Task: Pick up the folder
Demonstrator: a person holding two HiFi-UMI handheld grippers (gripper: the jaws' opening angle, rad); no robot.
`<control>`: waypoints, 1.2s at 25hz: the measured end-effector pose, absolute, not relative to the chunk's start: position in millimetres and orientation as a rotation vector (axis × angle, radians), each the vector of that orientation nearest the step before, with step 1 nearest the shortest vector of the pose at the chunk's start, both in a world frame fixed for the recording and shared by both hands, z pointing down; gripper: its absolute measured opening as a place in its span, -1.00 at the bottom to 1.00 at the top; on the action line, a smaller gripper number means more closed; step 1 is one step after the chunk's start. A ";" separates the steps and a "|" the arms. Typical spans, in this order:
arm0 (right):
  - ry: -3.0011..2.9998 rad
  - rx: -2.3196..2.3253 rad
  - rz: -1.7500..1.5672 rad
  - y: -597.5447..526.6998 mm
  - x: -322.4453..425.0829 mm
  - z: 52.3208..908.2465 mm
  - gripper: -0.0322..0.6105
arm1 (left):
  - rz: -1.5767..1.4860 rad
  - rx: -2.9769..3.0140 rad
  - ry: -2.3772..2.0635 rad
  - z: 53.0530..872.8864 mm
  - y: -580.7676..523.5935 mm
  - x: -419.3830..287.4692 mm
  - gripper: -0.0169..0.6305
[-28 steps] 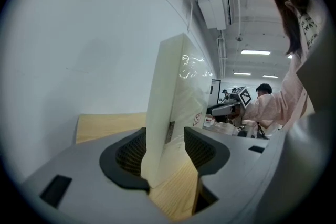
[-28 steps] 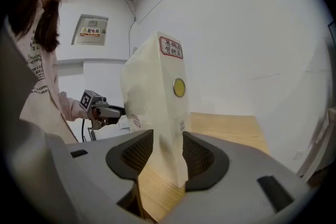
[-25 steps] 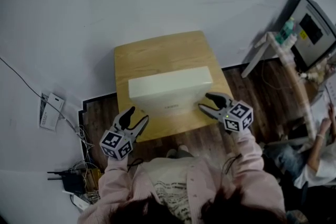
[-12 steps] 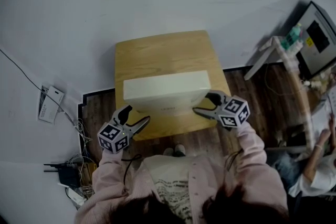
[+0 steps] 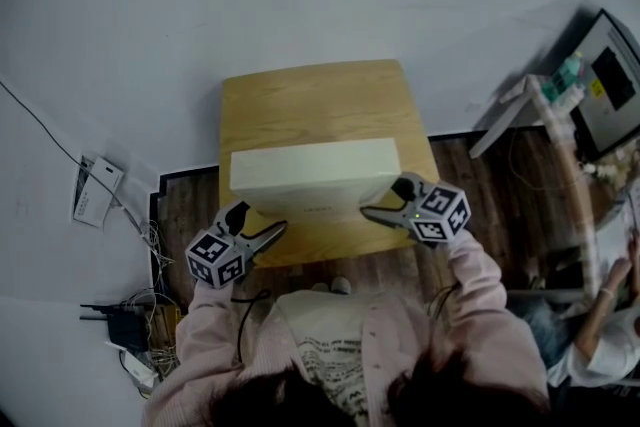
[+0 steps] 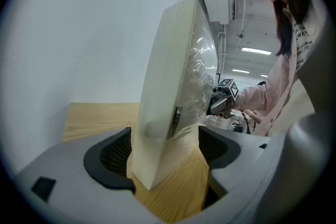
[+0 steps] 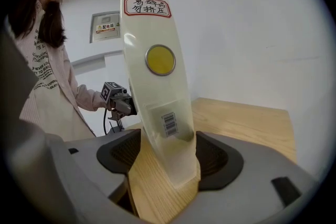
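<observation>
Two tools reach forward from the person's pink sleeves (image 5: 470, 280), one in each hand, both pointing away from the body and tipped a little downward. The left tool (image 5: 258, 220) is at the left end of the one white folder (image 5: 315, 177), and the right tool (image 5: 385, 198) is at its right end. The folder stands on edge near the front of the single wooden bench (image 5: 310, 100). Both tools' jaws have just been opening and now stand wide. In the left gripper view the folder's (image 6: 173, 76) end rises between the pads, close to one and clear of the other. In the right gripper view the folder (image 7: 157, 107) also stands between the pads with none pressing on it. That end carries one round yellow sticker (image 7: 160, 60) and one barcode label (image 7: 169, 124). Each tool bears one marker cube (image 5: 437, 212), two in all.
</observation>
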State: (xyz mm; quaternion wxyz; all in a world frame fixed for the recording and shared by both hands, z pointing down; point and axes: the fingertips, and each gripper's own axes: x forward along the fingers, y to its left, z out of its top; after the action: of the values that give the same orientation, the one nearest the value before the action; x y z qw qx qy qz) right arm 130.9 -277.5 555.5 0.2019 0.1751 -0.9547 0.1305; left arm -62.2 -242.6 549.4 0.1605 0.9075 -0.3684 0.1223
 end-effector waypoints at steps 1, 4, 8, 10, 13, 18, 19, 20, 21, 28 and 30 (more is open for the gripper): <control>-2.669 0.485 0.368 -277.9 129.5 555.9 0.20 | 0.344 2.588 -1.056 550.2 -243.2 -62.4 0.29; -2.669 0.467 0.369 -278.3 126.0 556.9 0.20 | 0.333 2.578 -1.068 551.8 -245.4 -62.7 0.29; -2.678 0.464 0.377 -280.5 127.0 558.6 0.17 | 0.326 2.569 -1.066 555.1 -248.3 -58.8 0.29; -2.684 0.469 0.381 -281.1 126.3 558.8 0.16 | 0.340 2.574 -1.057 558.4 -249.8 -55.8 0.28; -2.682 0.464 0.379 -281.6 124.6 558.9 0.15 | 0.338 2.576 -1.066 559.9 -252.7 -53.5 0.26; -2.683 0.455 0.353 -280.4 124.4 558.8 0.13 | 0.341 2.577 -1.097 561.1 -254.5 -55.4 0.15; -2.685 0.460 0.351 -280.6 124.7 558.8 0.13 | 0.341 2.577 -1.099 561.1 -254.4 -55.3 0.15; -2.687 0.468 0.350 -281.0 125.2 559.1 0.13 | 0.341 2.576 -1.102 561.1 -254.4 -55.2 0.14; -2.689 0.474 0.348 -281.5 125.7 559.5 0.13 | 0.339 2.575 -1.105 561.0 -254.5 -55.2 0.14; -2.692 0.493 0.338 -282.6 124.9 558.0 0.13 | 0.355 2.559 -1.123 560.6 -254.6 -55.5 0.12; -2.689 0.500 0.335 -282.8 125.3 558.1 0.12 | 0.368 2.559 -1.124 560.3 -254.6 -55.3 0.12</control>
State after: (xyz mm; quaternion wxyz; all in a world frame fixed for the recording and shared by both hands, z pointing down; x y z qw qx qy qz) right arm 125.3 -282.8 558.1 0.1919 0.1781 -0.9577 0.1195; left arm -55.3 -254.6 560.3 0.1606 0.8959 -0.3936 0.1289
